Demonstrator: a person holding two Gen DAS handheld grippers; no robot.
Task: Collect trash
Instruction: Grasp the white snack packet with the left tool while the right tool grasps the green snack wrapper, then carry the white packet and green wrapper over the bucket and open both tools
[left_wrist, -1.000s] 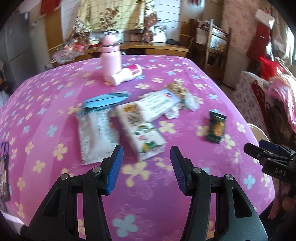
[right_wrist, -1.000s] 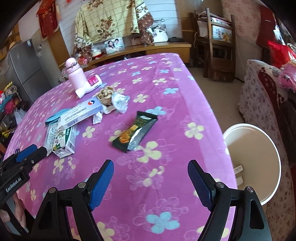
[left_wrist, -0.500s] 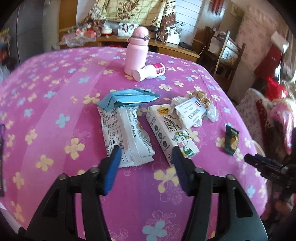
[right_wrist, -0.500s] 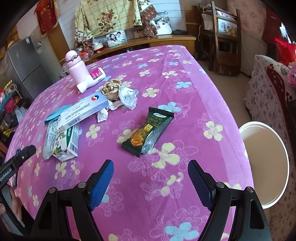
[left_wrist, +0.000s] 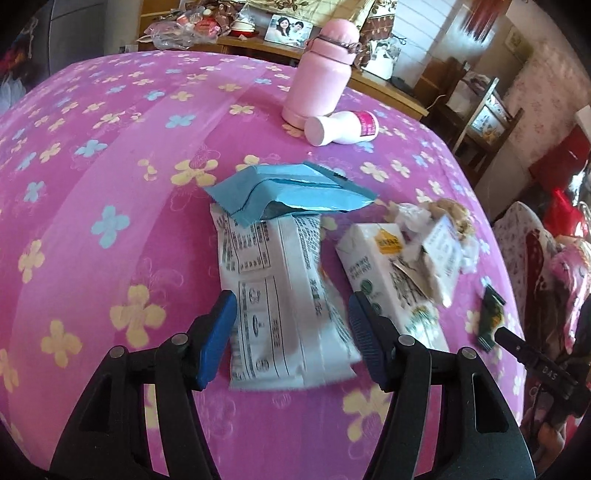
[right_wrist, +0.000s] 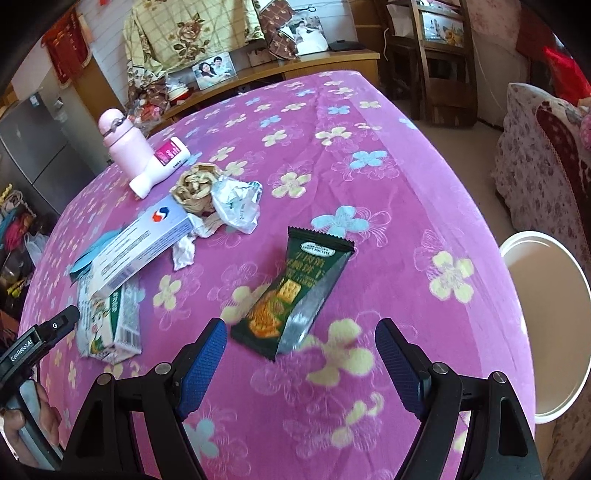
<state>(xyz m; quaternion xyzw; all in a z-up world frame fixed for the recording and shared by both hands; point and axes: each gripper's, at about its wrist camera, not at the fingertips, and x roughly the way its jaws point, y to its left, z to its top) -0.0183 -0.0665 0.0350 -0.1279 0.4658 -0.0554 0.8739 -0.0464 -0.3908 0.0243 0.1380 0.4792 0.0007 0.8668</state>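
A white printed wrapper (left_wrist: 277, 295) lies flat on the pink flowered tablecloth (left_wrist: 110, 155). My left gripper (left_wrist: 290, 317) is open and straddles its near end, the pads close beside its edges. A blue wrapper (left_wrist: 291, 188) overlaps its far end. To the right lie a milk carton (left_wrist: 380, 273) and a white box (left_wrist: 441, 254). In the right wrist view a dark green cracker wrapper (right_wrist: 295, 288) lies in front of my open right gripper (right_wrist: 301, 332), its near end reaching between the fingers.
A pink bottle (left_wrist: 321, 85) stands at the back with a white bottle (left_wrist: 340, 127) lying against it. Crumpled paper (right_wrist: 236, 199) and a brown wad (right_wrist: 195, 184) lie mid-table. A white bin (right_wrist: 532, 233) stands on the floor right of the table. Chairs and a sideboard stand beyond.
My left gripper slid left from in front of the milk carton to the white wrapper, sank closer and widened its jaws. My right gripper moved in toward the green wrapper.
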